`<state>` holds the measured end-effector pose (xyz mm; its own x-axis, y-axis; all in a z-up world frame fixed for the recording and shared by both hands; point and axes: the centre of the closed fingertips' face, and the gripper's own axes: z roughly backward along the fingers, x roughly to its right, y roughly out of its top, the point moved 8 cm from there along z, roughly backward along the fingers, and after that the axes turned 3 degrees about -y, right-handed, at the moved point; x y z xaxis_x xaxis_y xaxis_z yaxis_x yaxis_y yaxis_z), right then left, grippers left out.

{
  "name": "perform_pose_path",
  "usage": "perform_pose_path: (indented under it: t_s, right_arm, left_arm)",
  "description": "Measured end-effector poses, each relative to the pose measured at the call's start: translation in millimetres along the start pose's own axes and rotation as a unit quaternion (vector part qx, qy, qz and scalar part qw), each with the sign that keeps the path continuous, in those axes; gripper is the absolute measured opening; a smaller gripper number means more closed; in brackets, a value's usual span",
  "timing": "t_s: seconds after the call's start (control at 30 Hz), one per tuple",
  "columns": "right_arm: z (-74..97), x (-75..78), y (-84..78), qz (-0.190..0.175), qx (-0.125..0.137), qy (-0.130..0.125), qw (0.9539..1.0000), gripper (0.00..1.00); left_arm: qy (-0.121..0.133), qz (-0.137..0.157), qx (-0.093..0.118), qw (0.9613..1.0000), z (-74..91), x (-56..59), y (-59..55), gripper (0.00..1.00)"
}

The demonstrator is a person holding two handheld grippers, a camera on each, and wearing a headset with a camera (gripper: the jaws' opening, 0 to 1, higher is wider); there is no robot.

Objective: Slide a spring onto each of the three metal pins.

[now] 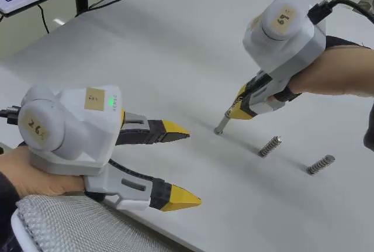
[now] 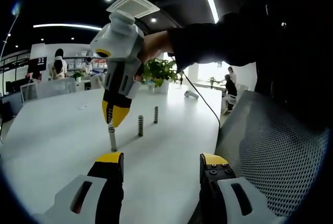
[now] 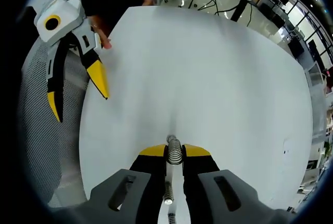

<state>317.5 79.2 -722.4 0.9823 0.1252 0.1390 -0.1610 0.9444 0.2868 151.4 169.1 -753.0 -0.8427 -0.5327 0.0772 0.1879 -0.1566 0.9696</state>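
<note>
A spring point(image 3: 175, 154) is pinched between the jaws of the right gripper point(image 1: 236, 111), on the upper end of a pin point(image 1: 221, 126) set on the white table point(image 1: 175, 59). A second spring point(image 1: 270, 146) and a third spring point(image 1: 321, 165) (both upright in the left gripper view) are seen at 4 o'clock of it. The left gripper point(image 1: 194, 168) is held at 8 o'clock, jaws spread.

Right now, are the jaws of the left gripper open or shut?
Open. The left gripper shows its two yellow-tipped jaws wide apart, with nothing held between them.

Two upright springs point(image 1: 270, 146), third spring point(image 3: 176, 154) atop pin point(image 1: 221, 126)
</note>
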Motion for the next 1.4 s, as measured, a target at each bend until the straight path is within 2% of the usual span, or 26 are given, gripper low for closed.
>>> perform_pose_path:
  t_s: [0.73, 1.27, 1.4]
  right_arm:
    - [-38.1, -4.0, -4.3, 0.003, -0.037, 0.015, 0.9992, 0.09]
    - [-44.6, -8.7, -9.0, -0.003, -0.039, 0.022, 0.9990, 0.10]
    - [-46.9, -9.1, -10.5, -0.004, -0.033, 0.026, 0.9991, 0.15]
  left_arm:
    - [0.005, 0.000, 0.002, 1.0000, 0.9, -1.2, -2.2, 0.53]
    - [0.006, 0.000, 0.000, 1.0000, 0.7, -2.0, -2.5, 0.53]
    - [0.006, 0.001, 0.000, 1.0000, 0.4, -1.6, -2.2, 0.53]
